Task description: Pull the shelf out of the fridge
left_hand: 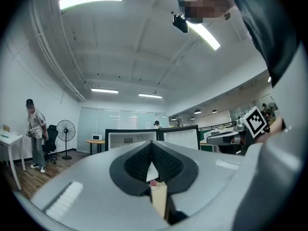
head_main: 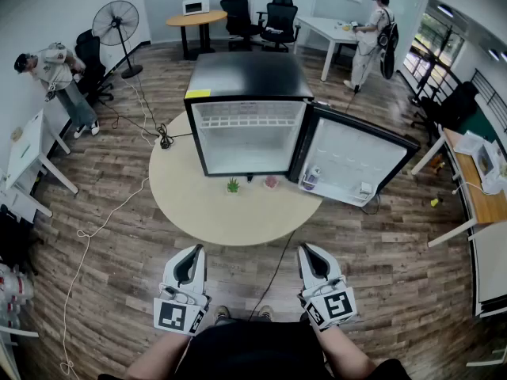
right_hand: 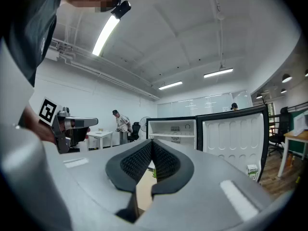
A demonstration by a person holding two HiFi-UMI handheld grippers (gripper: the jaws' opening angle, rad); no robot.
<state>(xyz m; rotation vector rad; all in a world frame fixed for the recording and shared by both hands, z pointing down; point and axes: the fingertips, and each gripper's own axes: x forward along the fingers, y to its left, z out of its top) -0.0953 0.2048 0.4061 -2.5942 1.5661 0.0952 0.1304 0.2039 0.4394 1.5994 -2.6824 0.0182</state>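
A small black fridge (head_main: 247, 113) stands on a round beige table (head_main: 214, 212) with its door (head_main: 356, 158) swung open to the right. A white wire shelf (head_main: 248, 122) sits high inside it, also seen in the right gripper view as the shelf (right_hand: 171, 135). My left gripper (head_main: 192, 253) and right gripper (head_main: 310, 252) hang side by side near the table's front edge, well short of the fridge. Both are shut with nothing between the pads: left gripper (left_hand: 152, 144), right gripper (right_hand: 152, 141).
A small green plant (head_main: 233, 185) and a pink item (head_main: 271, 182) lie on the table before the fridge. Cartons (head_main: 310, 178) stand in the door rack. A black cable (head_main: 279, 256) crosses the table. A fan (head_main: 116, 24), desks, chairs and two people stand around.
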